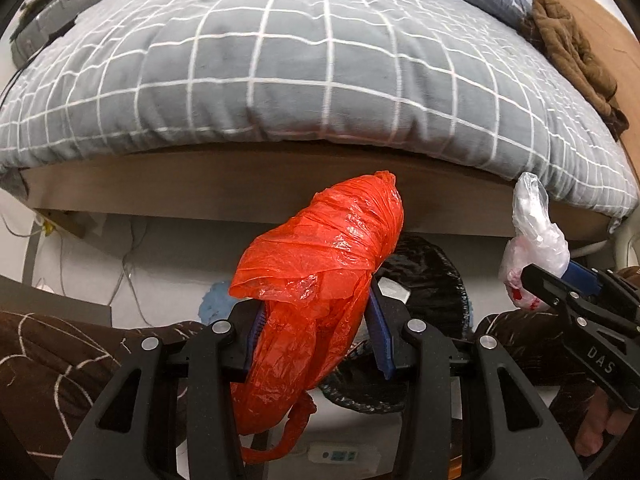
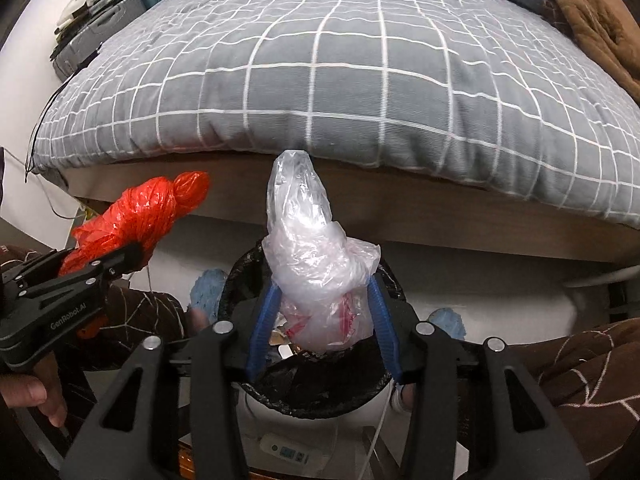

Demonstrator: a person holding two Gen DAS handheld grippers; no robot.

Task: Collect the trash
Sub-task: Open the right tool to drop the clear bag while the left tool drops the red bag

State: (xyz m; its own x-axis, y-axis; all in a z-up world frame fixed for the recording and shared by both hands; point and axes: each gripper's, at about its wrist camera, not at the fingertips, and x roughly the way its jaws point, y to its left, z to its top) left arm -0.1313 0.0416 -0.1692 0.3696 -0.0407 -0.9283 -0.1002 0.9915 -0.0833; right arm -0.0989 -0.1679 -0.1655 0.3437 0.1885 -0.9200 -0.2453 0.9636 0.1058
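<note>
My left gripper is shut on a crumpled orange plastic bag, which also shows at the left of the right wrist view. My right gripper is shut on a clear plastic bag with red print; it shows at the right of the left wrist view. Both bags are held above a round bin lined with a black bag, which stands on the floor in front of the bed. The bin rim lies behind the orange bag. Some scraps lie inside the bin.
A bed with a grey checked duvet and wooden frame fills the background. A brown garment lies at its right. Blue slippers and cables are on the white floor. My brown-clad legs flank the bin.
</note>
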